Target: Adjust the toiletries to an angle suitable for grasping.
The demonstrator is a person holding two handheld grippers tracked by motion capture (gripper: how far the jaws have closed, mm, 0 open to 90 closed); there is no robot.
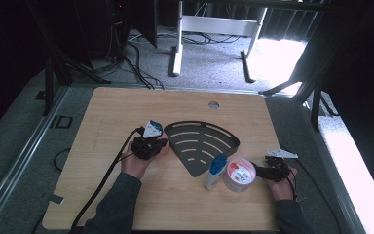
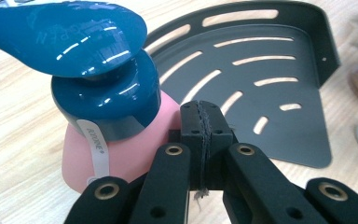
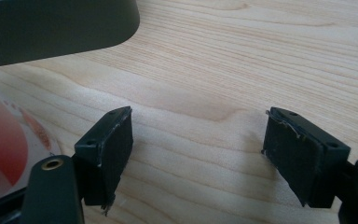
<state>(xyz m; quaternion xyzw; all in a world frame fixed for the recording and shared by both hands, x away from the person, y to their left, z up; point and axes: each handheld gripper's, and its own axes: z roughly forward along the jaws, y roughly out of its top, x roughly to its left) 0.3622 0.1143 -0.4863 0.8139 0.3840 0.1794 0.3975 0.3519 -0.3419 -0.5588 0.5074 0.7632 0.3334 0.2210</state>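
Where grey carpet surrounds it, light wooden table [image 1: 126,195], dark curtained room

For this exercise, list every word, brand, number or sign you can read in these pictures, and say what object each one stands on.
"ADDXE", or close to it, the letters hard to make out: on the white label strip running down the pink bottle with the blue cap.
"OPEN", faint raised letters, uncertain: on the flipped-up blue lid.
Red and white print on the round tub's lid: too blurred to read.
Print on the blue-capped bottle beside it: too small to read.
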